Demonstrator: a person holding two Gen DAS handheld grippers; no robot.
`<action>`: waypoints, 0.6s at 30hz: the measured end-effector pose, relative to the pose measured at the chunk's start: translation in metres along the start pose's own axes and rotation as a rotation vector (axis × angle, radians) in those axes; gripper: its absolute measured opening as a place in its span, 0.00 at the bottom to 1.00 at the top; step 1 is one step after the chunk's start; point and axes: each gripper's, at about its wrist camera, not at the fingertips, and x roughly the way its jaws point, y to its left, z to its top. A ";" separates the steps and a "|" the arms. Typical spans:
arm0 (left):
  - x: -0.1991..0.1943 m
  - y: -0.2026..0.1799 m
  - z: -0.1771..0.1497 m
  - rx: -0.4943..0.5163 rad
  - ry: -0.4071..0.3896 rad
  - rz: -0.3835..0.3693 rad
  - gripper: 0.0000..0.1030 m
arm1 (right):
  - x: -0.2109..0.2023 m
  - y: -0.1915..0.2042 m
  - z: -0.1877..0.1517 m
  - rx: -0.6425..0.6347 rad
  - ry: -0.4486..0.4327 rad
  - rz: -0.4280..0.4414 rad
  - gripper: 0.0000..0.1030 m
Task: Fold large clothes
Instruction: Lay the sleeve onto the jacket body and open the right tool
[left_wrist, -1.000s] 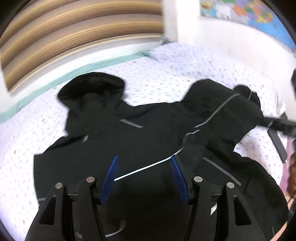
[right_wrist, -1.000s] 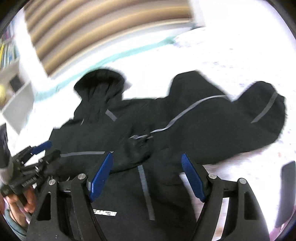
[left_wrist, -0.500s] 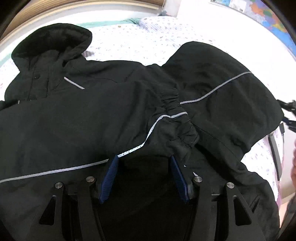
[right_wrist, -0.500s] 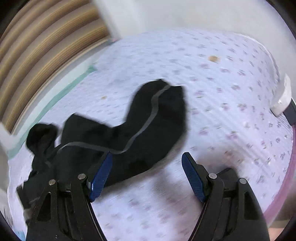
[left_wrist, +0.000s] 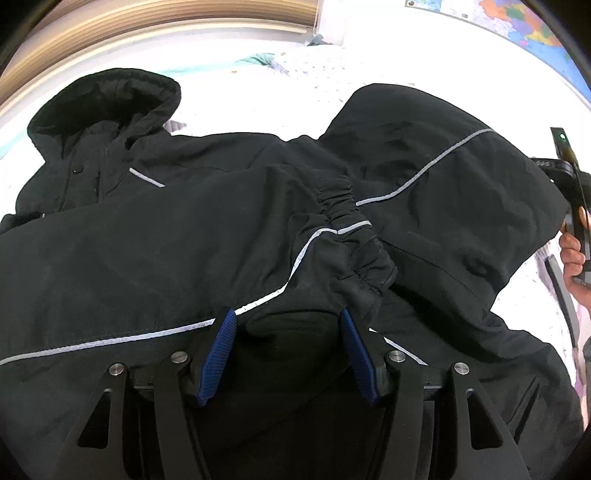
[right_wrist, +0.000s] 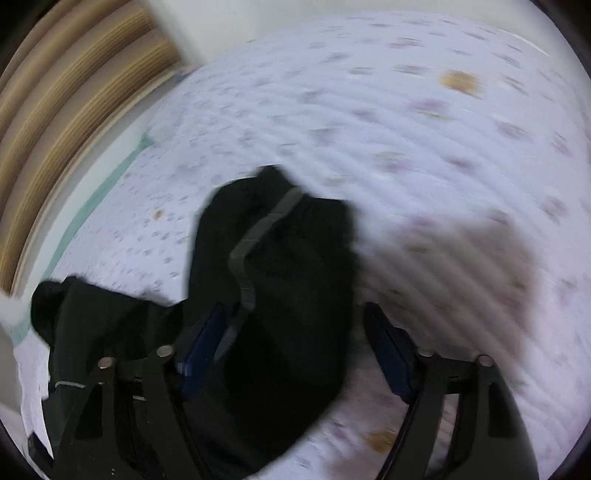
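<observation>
Lying spread on the patterned bed sheet (right_wrist: 424, 122) is the black jacket (left_wrist: 155, 258). The left gripper (left_wrist: 288, 350) is hovering wide apart over the folded-in sleeve cuff (left_wrist: 347, 236), gripping nothing. The right gripper (right_wrist: 295, 354) is closing around the other sleeve (right_wrist: 280, 280); blur possibly hides contact.

A white bedsheet with small purple flowers (right_wrist: 424, 122) is lying beneath a tan slatted headboard (left_wrist: 155, 18) and colourful wall map (left_wrist: 517, 22).
</observation>
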 end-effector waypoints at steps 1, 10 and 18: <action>0.000 0.000 -0.001 0.000 -0.001 -0.001 0.59 | 0.005 0.007 0.001 -0.026 0.007 -0.015 0.27; 0.002 0.002 0.000 0.001 -0.009 -0.007 0.59 | -0.079 0.009 0.005 -0.115 -0.300 -0.335 0.13; -0.001 0.006 0.005 -0.014 0.015 -0.024 0.59 | -0.074 -0.001 0.001 -0.078 -0.227 -0.321 0.12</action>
